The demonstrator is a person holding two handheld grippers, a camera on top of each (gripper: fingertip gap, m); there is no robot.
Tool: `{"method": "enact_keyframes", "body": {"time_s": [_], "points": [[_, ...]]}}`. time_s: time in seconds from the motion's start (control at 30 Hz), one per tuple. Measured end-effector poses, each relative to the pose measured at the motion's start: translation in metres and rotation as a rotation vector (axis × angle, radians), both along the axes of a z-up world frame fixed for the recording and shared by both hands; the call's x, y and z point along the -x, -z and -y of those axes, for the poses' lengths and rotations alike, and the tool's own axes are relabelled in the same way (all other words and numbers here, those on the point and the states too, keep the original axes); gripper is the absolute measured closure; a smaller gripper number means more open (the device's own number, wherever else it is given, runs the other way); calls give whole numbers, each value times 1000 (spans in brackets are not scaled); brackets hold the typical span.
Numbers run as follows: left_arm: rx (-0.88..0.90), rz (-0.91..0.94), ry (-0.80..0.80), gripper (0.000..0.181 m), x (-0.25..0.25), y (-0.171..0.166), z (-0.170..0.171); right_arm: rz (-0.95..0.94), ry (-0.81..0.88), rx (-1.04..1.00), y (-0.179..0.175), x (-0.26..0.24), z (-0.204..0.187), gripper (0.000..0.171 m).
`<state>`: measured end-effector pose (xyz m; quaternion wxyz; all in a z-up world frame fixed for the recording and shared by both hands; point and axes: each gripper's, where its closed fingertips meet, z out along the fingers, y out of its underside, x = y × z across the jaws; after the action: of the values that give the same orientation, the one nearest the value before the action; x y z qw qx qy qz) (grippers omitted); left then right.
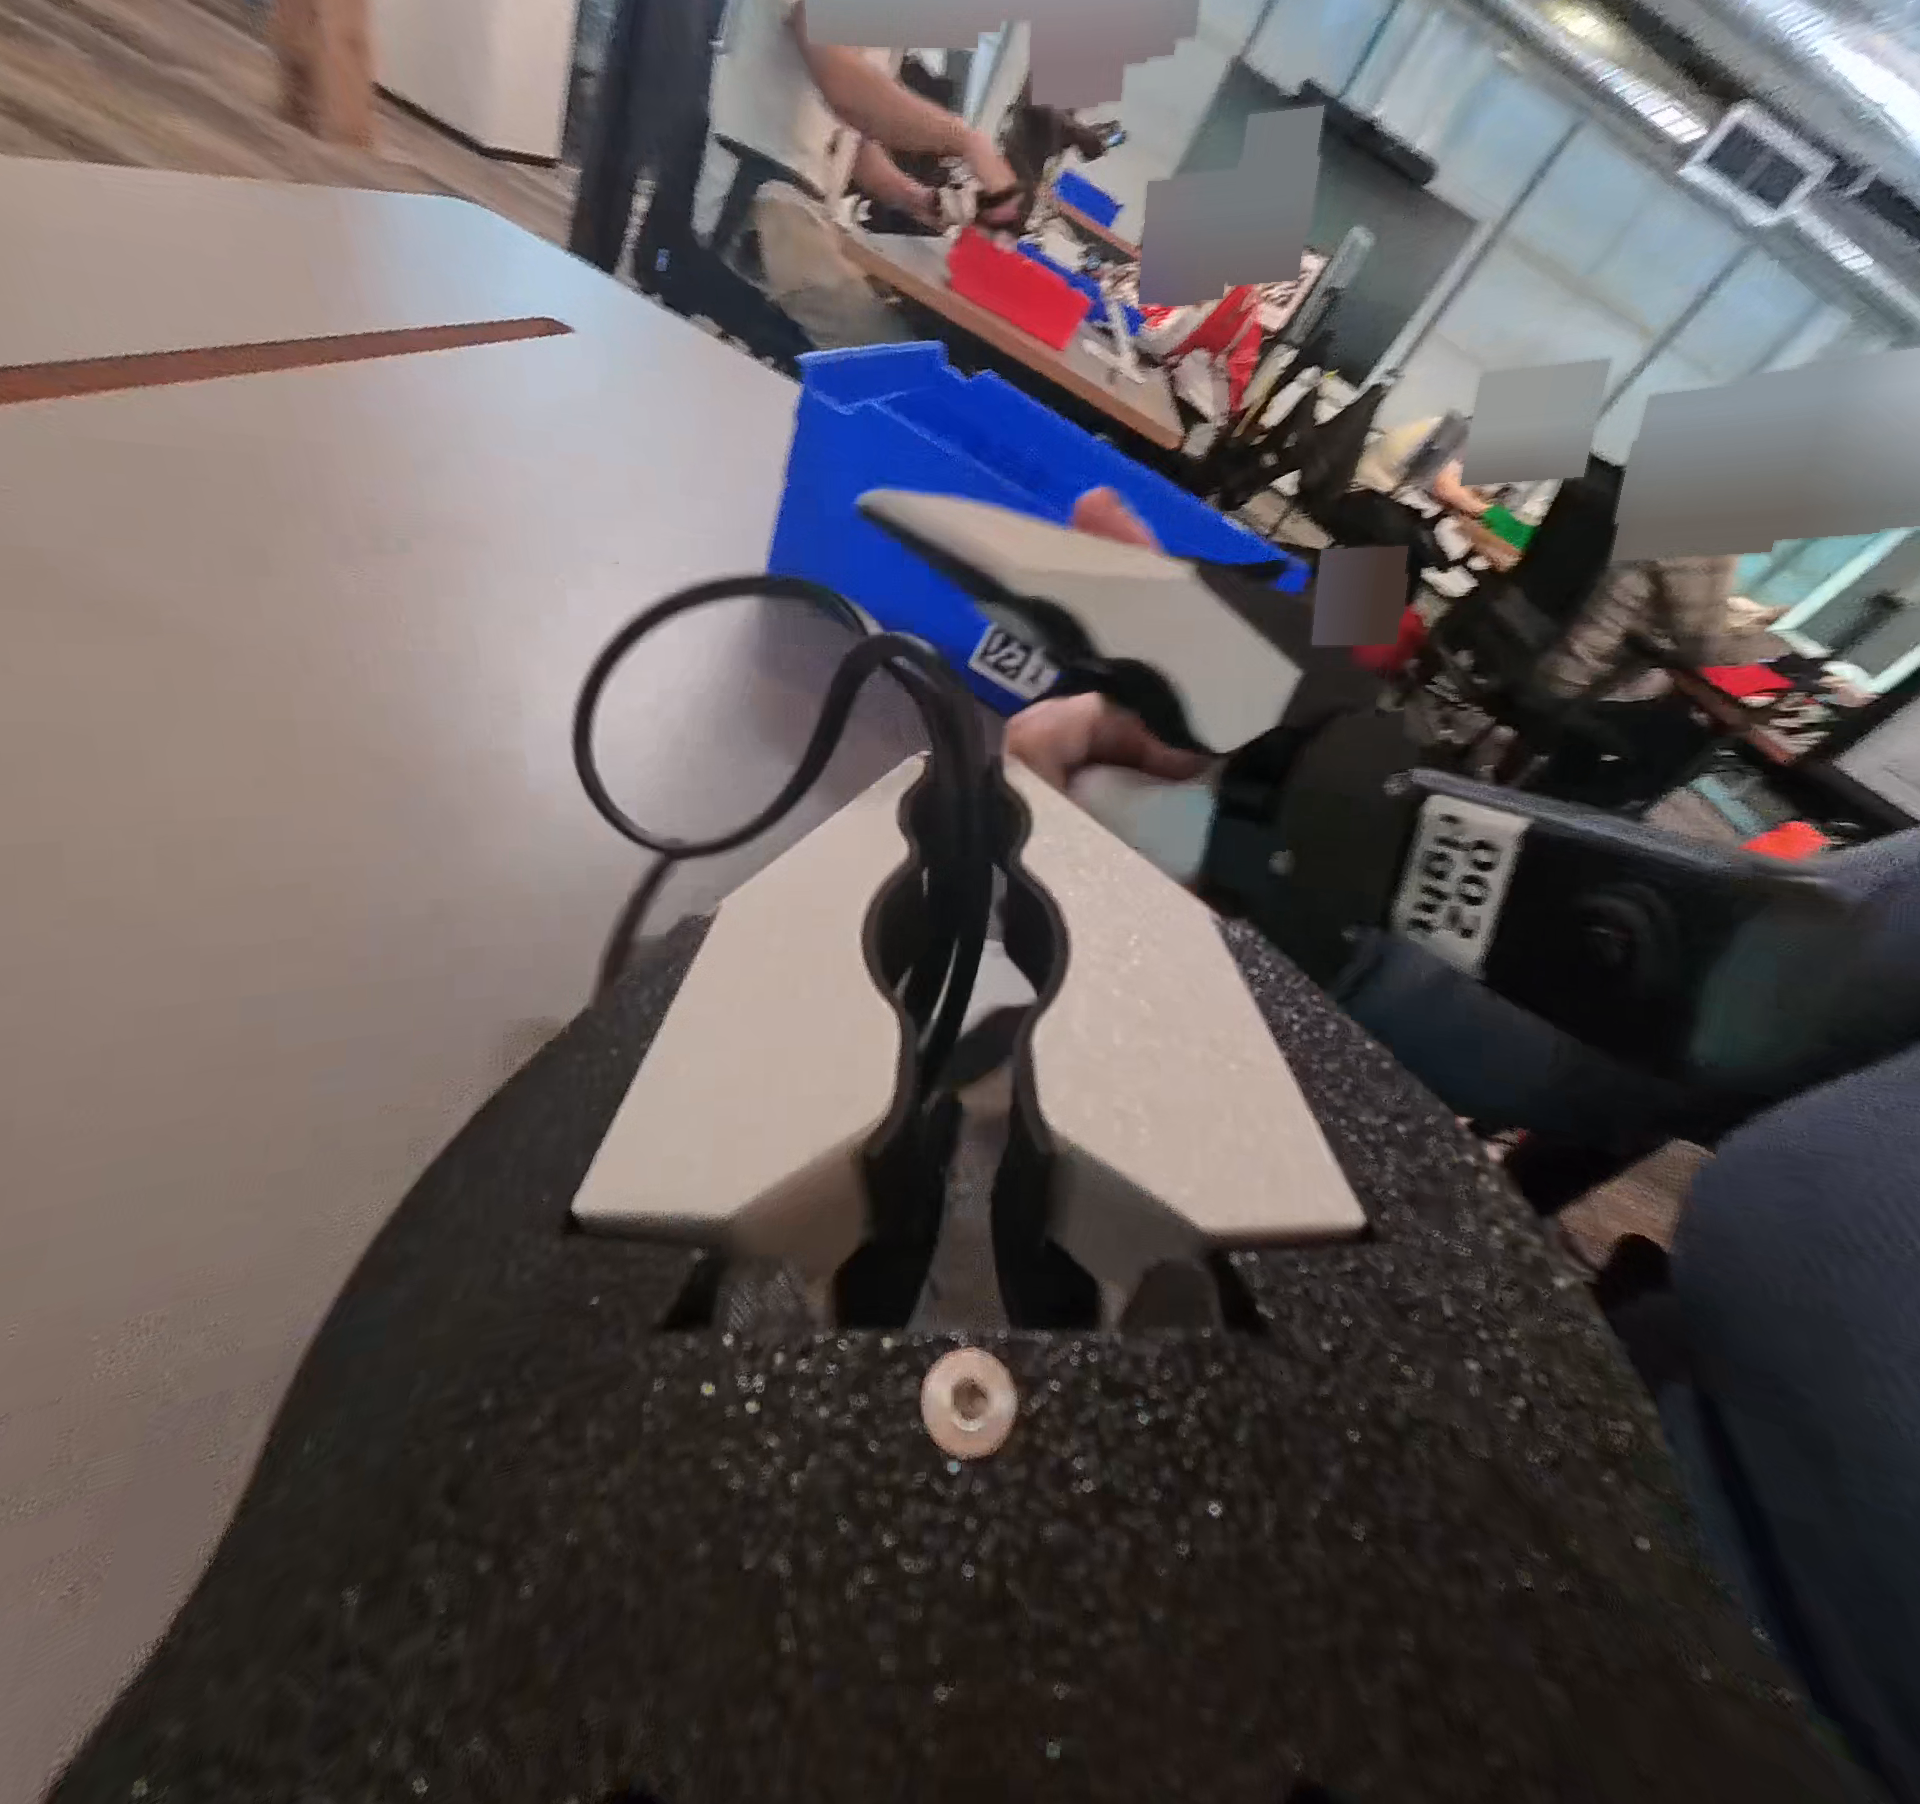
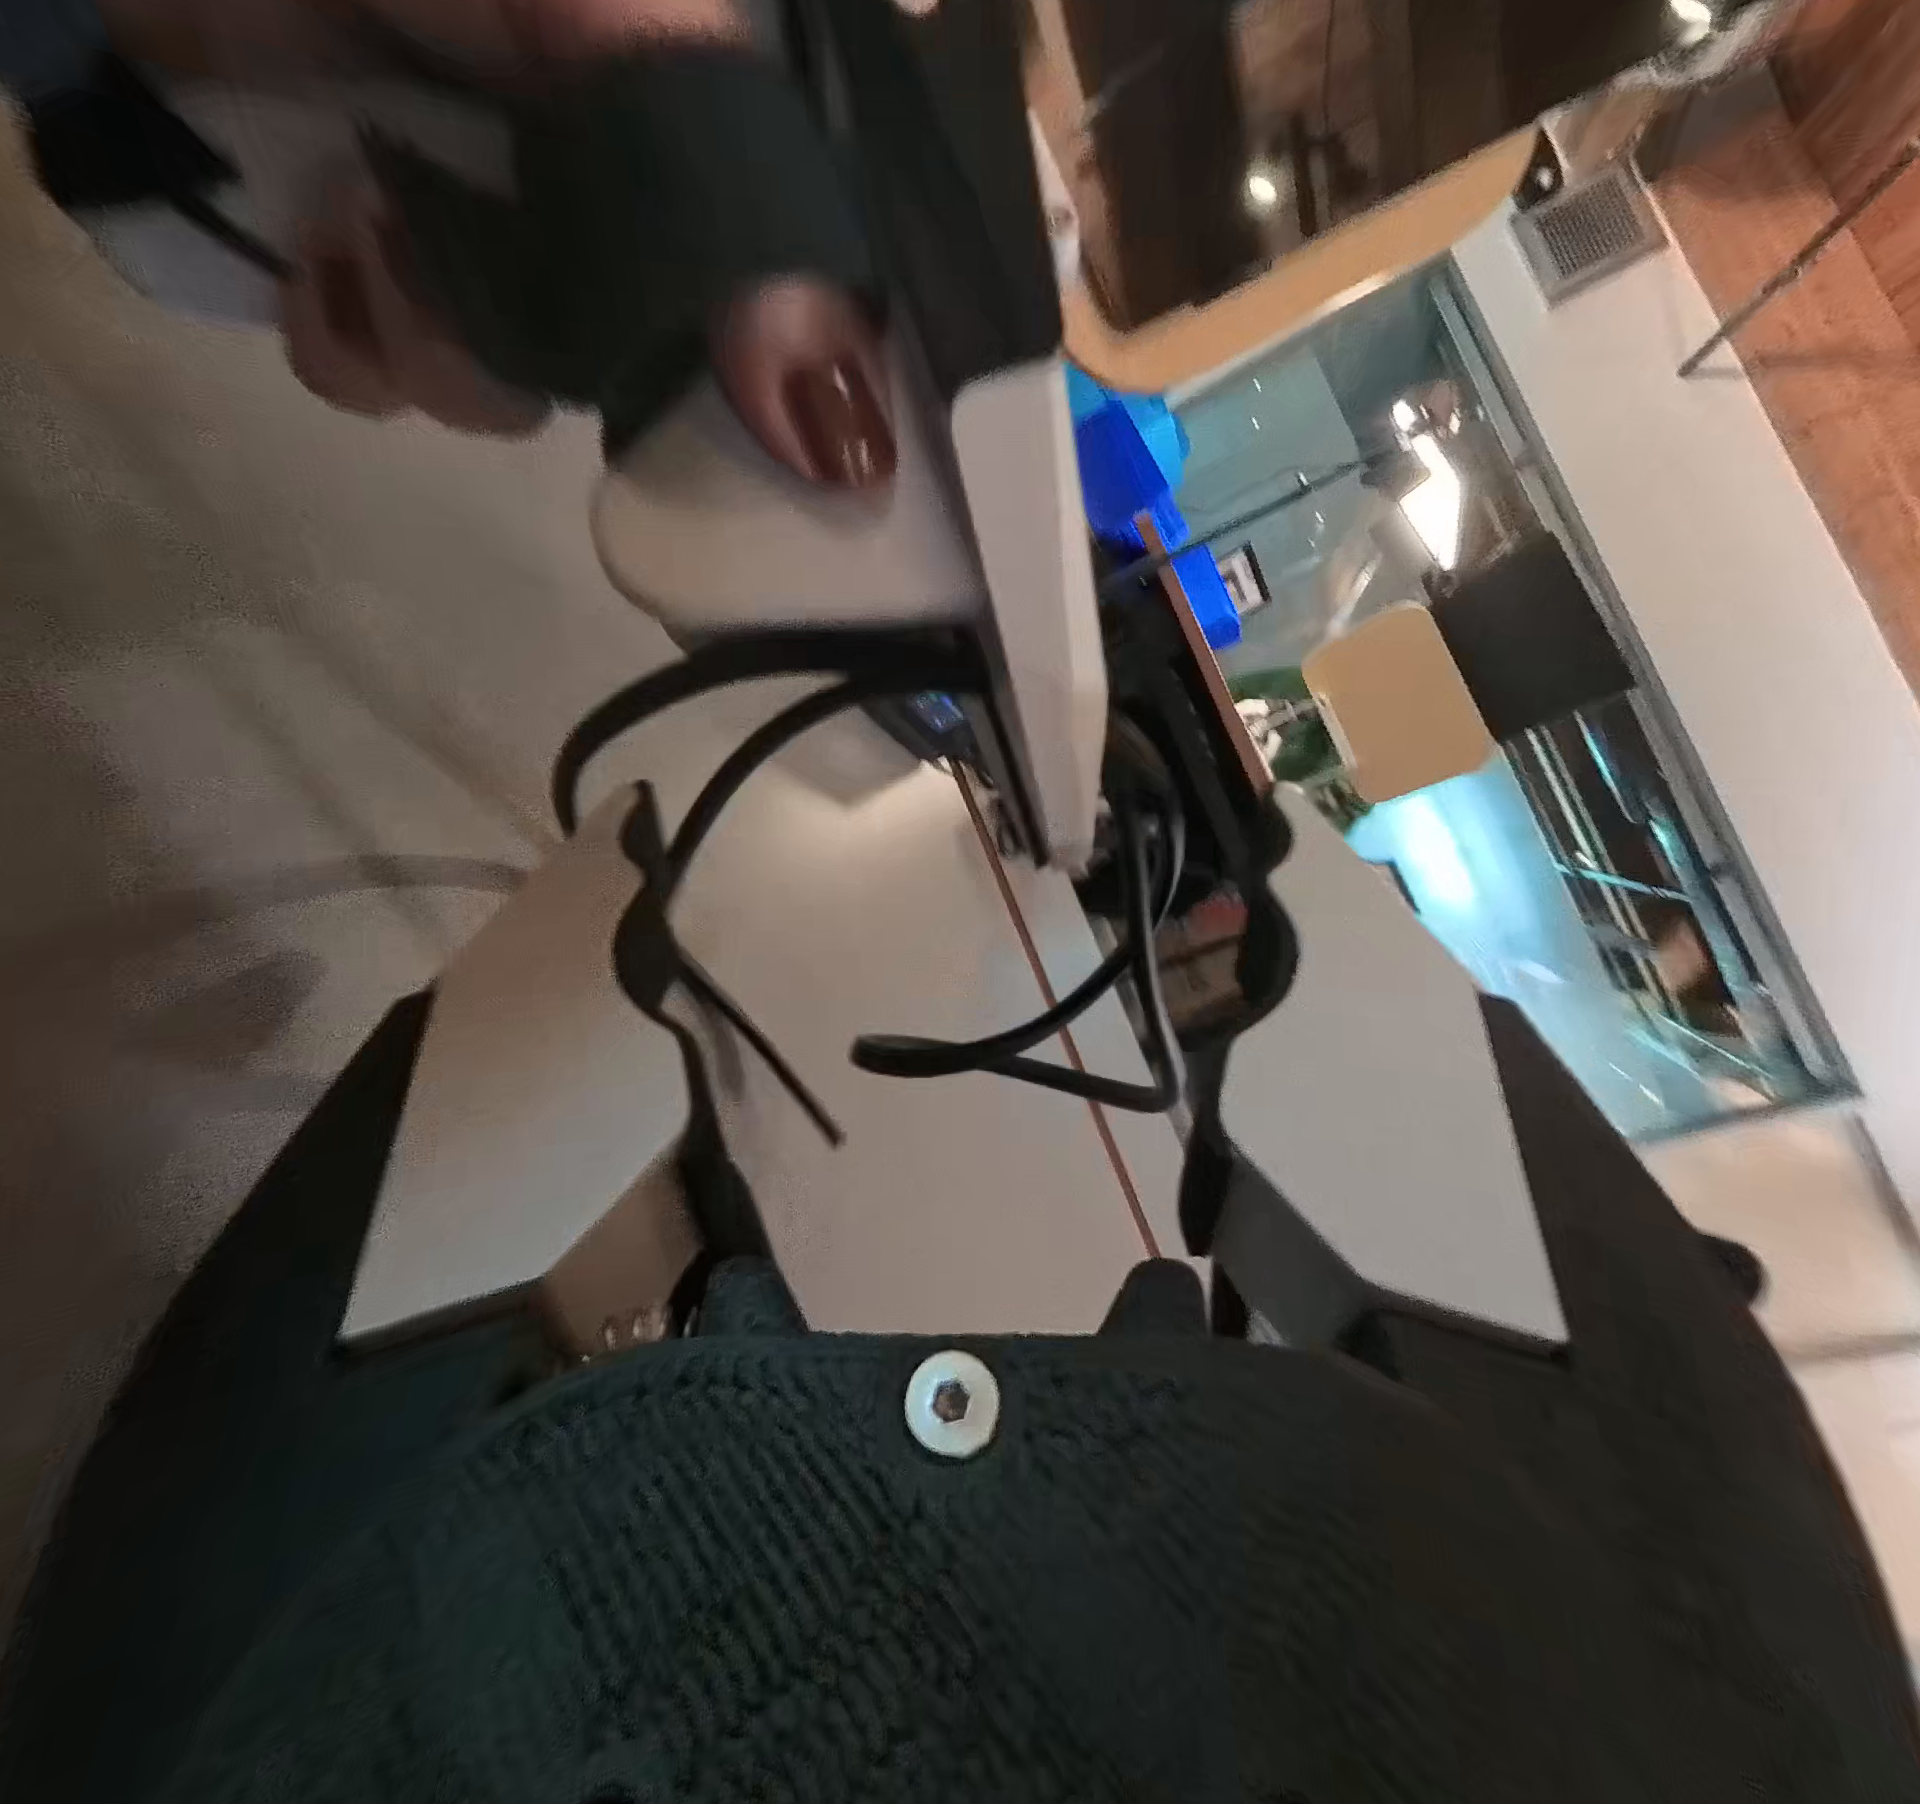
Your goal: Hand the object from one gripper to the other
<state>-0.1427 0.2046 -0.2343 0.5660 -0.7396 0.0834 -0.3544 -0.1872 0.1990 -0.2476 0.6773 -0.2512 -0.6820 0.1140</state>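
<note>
Desk (image 1: 312, 611) pale, behind both tools. Blue bin (image 1: 894, 487) on desk, beyond left jaws.

Left gripper (image 1: 961, 798): jaws clamped on black cable (image 1: 686, 715); loops stick out past tips, rest bunched between pads.

Right gripper (image 2: 935, 975): jaws wide apart, cable loops hanging between them, one strand touching left pad.

Judgement: handover mid-step. Centre right jaws on thickest bundle just ahead of left tips, not a single loose loop. Close fully, confirm grip, then release left. Risk: thin strand slips out.
</note>
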Motion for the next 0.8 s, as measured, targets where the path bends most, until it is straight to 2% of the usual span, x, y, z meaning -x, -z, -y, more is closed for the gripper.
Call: {"method": "enact_keyframes", "body": {"time_s": [0.17, 0.2, 0.23, 0.33, 0.47, 0.57, 0.7, 0.8], "points": [[-46, 80, 49, 175, 0, -11, 6, -73, 95, -76, -12, -7, -16, 137], [-57, 74, 58, 175, 0, -11, 7, -113, 114, -53, -19, -10, -20, 158], [-82, 73, 60, 175, -1, -12, 7, -136, 113, -8, -25, -12, -21, 164], [-157, 92, 34, 174, 0, -21, 5, -135, 81, 224, -28, -14, -25, 166], [-291, 100, -59, 145, 18, -41, 9, -155, 74, 479, -30, -19, -39, 166], [-328, 49, -137, 125, 33, -42, 10, -197, 49, 719, -36, -23, -49, 167], [-217, -65, -98, 123, 30, -17, 5, -263, -16, 1081, -40, -30, -62, 166], [-187, -137, -97, 142, 25, -5, 1, -294, -88, 1304, -42, -35, -69, 167]]}}
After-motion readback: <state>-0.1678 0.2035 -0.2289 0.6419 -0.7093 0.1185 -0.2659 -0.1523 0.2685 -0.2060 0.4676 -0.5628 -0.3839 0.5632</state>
